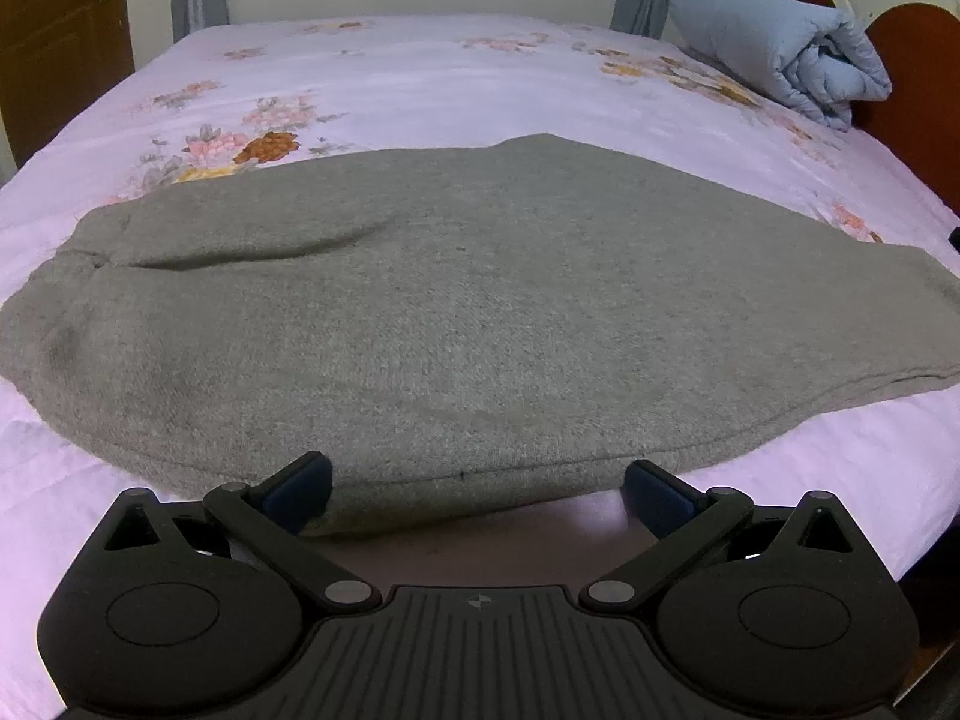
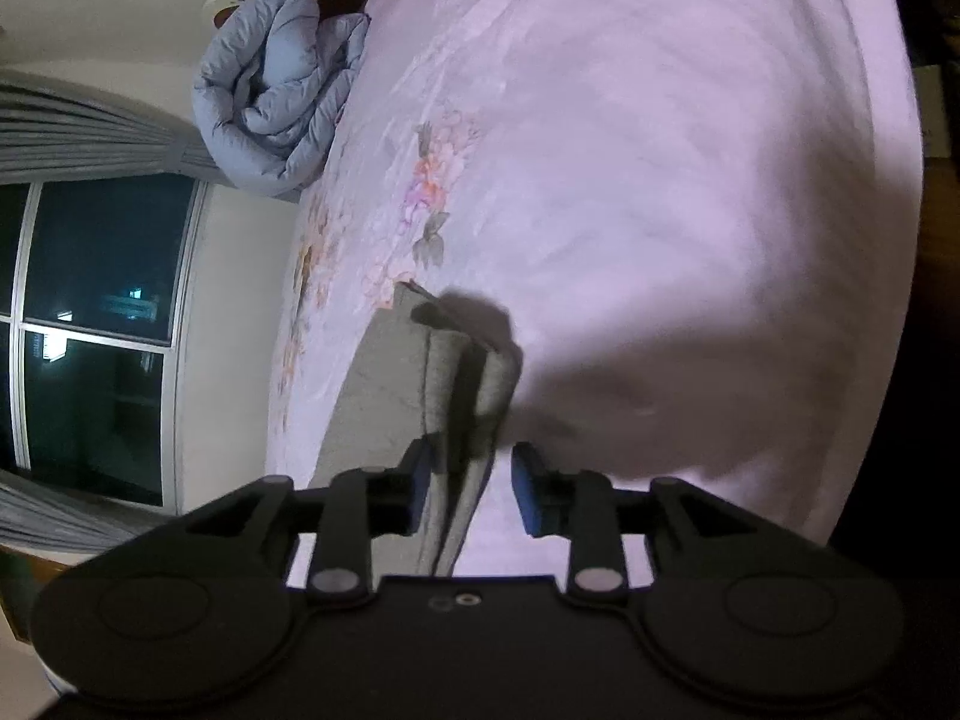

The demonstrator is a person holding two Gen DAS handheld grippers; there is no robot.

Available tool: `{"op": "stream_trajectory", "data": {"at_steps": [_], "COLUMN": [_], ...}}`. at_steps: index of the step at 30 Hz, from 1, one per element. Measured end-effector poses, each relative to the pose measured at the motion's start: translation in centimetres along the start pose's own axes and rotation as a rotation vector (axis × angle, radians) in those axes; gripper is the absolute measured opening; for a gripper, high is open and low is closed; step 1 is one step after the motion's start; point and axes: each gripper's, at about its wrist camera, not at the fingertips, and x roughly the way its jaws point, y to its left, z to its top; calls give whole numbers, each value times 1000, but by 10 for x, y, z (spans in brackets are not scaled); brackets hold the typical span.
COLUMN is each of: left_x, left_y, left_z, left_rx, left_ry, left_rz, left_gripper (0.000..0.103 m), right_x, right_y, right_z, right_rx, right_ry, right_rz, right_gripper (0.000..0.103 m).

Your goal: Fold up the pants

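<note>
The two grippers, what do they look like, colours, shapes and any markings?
Both are matte black plastic. The left gripper has round side housings, silver pivot pins, a ribbed centre plate with a small crosshair mark, and dark blue fingers. The right gripper matches, with brighter blue pads and a smooth plate. No cables or sleeves show.

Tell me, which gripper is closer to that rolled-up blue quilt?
Right, I'd judge. The right gripper sits at the pants' end, on the blue quilt's side; the left gripper is at their long near edge, far across the bed.
</note>
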Motion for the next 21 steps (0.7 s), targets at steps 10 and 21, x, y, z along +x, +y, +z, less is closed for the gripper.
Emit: {"op": "stream_trajectory", "data": {"at_steps": [10,21], "left_x": [0,1], "left_y": [3,2], "left_z": [-2,-1], "left_rx": [0,-3], "left_ry": [-6,-7], "left_rz": [0,4], "left_gripper": [103,103], "right_x": [-17,15], "right_y": [29,93], "right_z": [3,19], "right_rx": [-168,-312], "right_ry": [-85,-24], "right_rz": [-3,45], "right_gripper": [34,0]}}
